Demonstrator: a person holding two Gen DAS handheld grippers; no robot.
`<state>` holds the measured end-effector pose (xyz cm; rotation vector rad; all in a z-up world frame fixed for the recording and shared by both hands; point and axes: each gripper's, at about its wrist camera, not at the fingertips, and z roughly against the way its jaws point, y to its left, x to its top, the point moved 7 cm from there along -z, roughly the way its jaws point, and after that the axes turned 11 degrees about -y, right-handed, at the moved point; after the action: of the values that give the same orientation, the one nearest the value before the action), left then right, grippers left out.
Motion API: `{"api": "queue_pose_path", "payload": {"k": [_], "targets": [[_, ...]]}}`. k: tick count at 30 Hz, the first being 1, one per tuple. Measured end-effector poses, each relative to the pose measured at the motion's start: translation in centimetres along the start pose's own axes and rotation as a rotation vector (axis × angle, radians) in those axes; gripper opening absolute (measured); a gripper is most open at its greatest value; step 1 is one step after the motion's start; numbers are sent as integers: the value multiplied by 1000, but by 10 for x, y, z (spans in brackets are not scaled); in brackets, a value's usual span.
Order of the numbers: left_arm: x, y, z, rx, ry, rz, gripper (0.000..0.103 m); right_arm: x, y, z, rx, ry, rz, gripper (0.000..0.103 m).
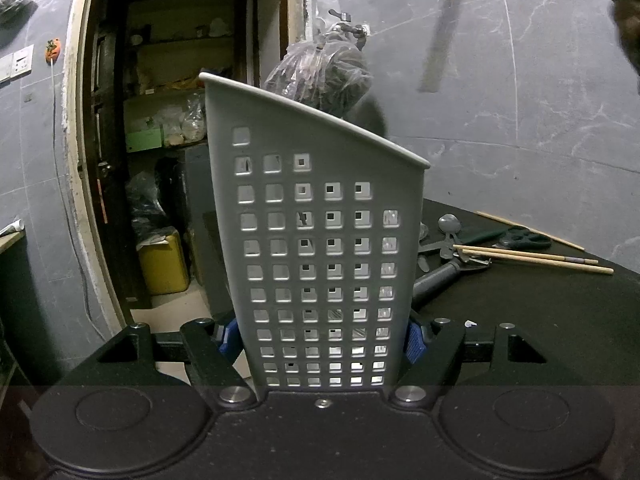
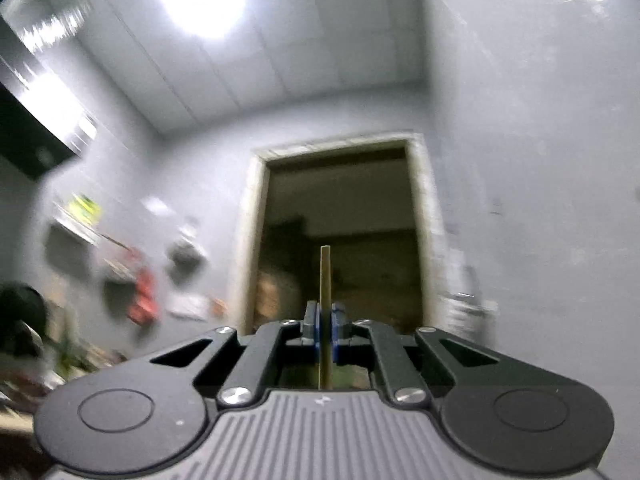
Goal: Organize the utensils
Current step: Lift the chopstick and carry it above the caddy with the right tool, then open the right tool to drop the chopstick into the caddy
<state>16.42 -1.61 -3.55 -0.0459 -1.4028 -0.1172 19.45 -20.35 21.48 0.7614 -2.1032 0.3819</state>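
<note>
While the left claw (image 1: 320, 340) is clamping the base of the grey perforated utensil holder (image 1: 320, 240), pads pressed on both its sides, the right claw (image 2: 325, 328) is pinching a wooden chopstick (image 2: 325, 280), nearly closed on it, tip pointing up toward the doorway. To do this well: swing the stick tip-down over the holder's slanted rim, aim for the taller back side, release only once inside. Right of the holder on the bench (image 1: 520, 320): two more chopsticks (image 1: 532, 258), a spoon (image 1: 448, 226), scissors (image 1: 524, 238), a dark-handled tool (image 1: 440, 276).
</note>
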Motion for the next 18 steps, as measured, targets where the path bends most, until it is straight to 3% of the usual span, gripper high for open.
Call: {"api": "queue_pose_path", "payload": {"k": [6,18], "targets": [[0,0,0,-12,0,-5,75,-44,37,-31,119,73,-125,6],[-1,6,-2,-18,-2,-5,75,-118,49,-30,150,339,-152,7]]}}
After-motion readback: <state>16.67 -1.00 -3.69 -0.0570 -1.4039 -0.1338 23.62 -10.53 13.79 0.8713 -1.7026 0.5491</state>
